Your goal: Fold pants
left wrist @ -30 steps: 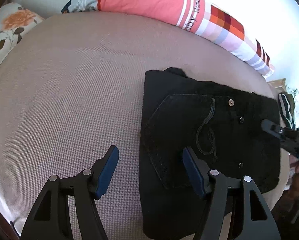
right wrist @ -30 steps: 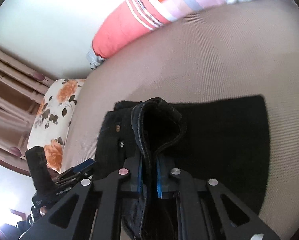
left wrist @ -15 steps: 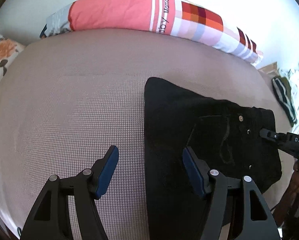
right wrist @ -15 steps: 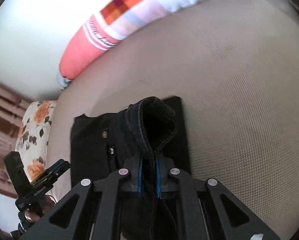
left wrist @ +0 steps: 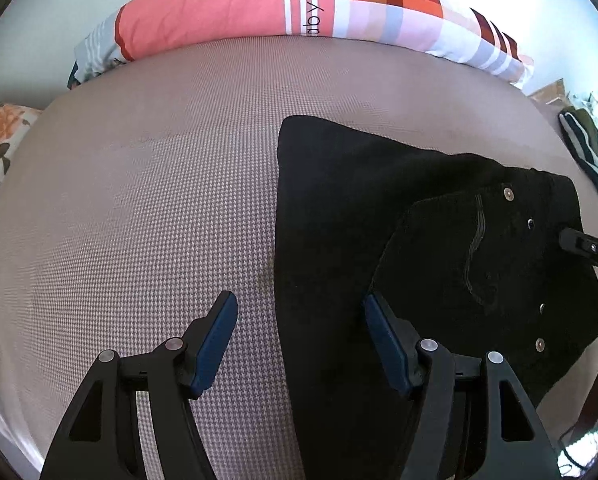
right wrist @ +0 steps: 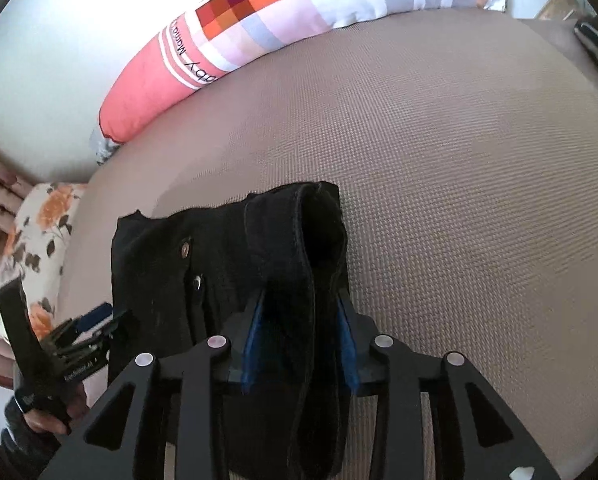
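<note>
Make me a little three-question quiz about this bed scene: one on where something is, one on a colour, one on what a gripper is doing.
1. Where does the long pink-and-checked bolster pillow lie?
A. Along the far edge of the bed
B. On top of the pants
C. Between the gripper fingers

2. What colour are the denim pants?
A. Pale blue
B. Black
C. Red

3. What is the left gripper doing?
A. Clamped on the pillow
B. Shut on the pants
C. Open, holding nothing

Answers:
1 A, the pillow runs along the back of the brown woven bedcover, away from the pants.
2 B, the fabric is black with small metal rivets.
3 C, its blue-padded fingers stand wide apart, nothing pinched, while the right gripper has a fold of the pants between its pads.
</note>
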